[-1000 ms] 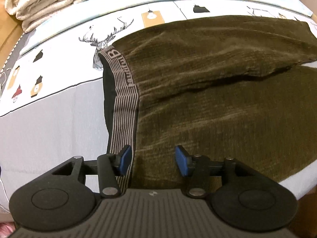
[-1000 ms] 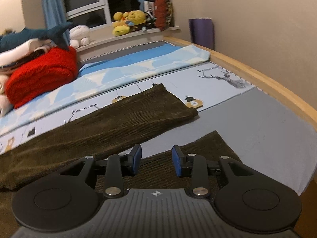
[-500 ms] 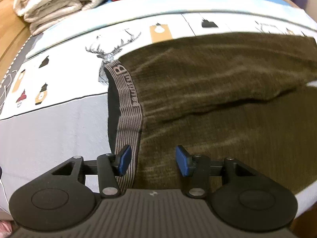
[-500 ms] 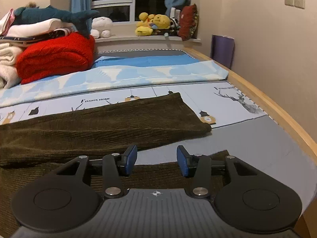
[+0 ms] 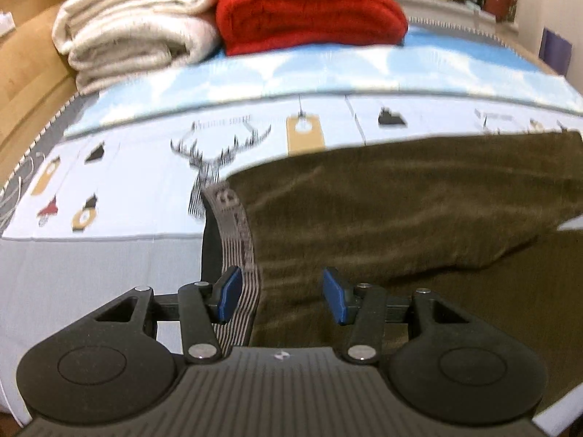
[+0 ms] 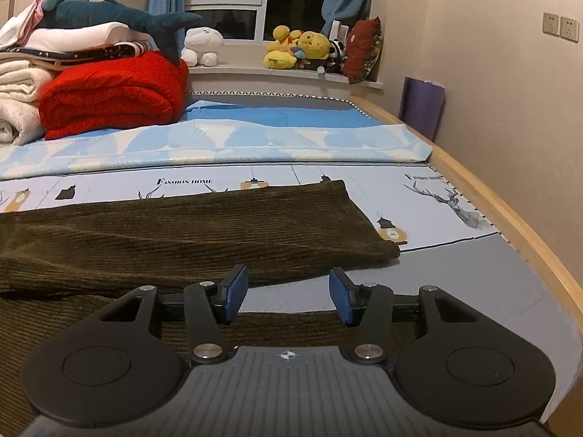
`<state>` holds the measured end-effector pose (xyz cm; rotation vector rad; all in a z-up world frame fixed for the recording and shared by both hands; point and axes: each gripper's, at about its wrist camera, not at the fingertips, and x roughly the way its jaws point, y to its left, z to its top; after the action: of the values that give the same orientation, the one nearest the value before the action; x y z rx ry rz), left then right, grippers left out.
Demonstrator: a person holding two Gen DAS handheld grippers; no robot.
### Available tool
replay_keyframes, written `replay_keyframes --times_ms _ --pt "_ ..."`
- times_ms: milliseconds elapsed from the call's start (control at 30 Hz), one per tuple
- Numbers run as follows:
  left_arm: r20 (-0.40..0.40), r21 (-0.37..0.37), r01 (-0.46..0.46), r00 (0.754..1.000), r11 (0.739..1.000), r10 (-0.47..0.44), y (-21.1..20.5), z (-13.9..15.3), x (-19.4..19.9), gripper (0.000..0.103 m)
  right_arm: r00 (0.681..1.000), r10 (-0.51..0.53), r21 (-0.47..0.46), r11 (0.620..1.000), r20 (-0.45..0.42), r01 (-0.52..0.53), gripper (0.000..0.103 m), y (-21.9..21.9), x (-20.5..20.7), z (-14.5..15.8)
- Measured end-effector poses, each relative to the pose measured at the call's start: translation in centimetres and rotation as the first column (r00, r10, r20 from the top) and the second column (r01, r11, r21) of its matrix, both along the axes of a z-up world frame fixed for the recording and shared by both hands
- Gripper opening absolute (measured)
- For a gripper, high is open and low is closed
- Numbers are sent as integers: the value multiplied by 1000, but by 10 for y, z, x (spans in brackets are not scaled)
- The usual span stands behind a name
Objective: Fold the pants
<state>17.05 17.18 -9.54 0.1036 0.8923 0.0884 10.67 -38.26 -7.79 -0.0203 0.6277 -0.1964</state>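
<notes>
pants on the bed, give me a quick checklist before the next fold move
1. Pants lie flat on the bed sheet: ok; the two legs spread apart toward the hems.
2. Left gripper open with no cloth pinched: ok; it hovers by the striped waistband.
3. Right gripper open with no cloth pinched: ok; its jaws have just been opening, nothing between them.
4. Near leg hem under the right gripper: ok; it sits just below the pads.
5. Far leg free of clutter: ok; the red blanket sits well back.
6. Near leg smooth along its whole length: cannot tell.
</notes>
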Motion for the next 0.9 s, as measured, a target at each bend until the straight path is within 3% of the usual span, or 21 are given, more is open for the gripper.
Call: replay_keyframes --times_ms 333,467,533,600,767,833,900 --pt "94 -3 19 995 1000 -19 -30 12 17 55 1000 17 -6 1000 11 -17 51 15 12 0" --pt "-3 -148 18 1000 989 -19 -28 8 29 60 999 26 -21 999 44 -25 49 22 14 2" --pt "-52 -185 -2 999 983 -8 -26 4 33 53 999 8 -24 1000 43 -7 49 22 18 2" --pt "-86 -204 -25 996 979 8 -23 0 37 8 999 -9 3 1000 44 9 49 20 22 4" --pt "-240 -328 -201 963 923 125 3 -5 78 6 997 -19 92 996 78 12 49 17 26 13" --pt "-205 -374 -231 965 898 163 10 4 97 6 995 -5 99 995 103 -5 39 18 25 18" --pt "-110 -388 -197 980 901 167 11 10 113 7 993 6 101 995 117 -17 19 18 25 21"
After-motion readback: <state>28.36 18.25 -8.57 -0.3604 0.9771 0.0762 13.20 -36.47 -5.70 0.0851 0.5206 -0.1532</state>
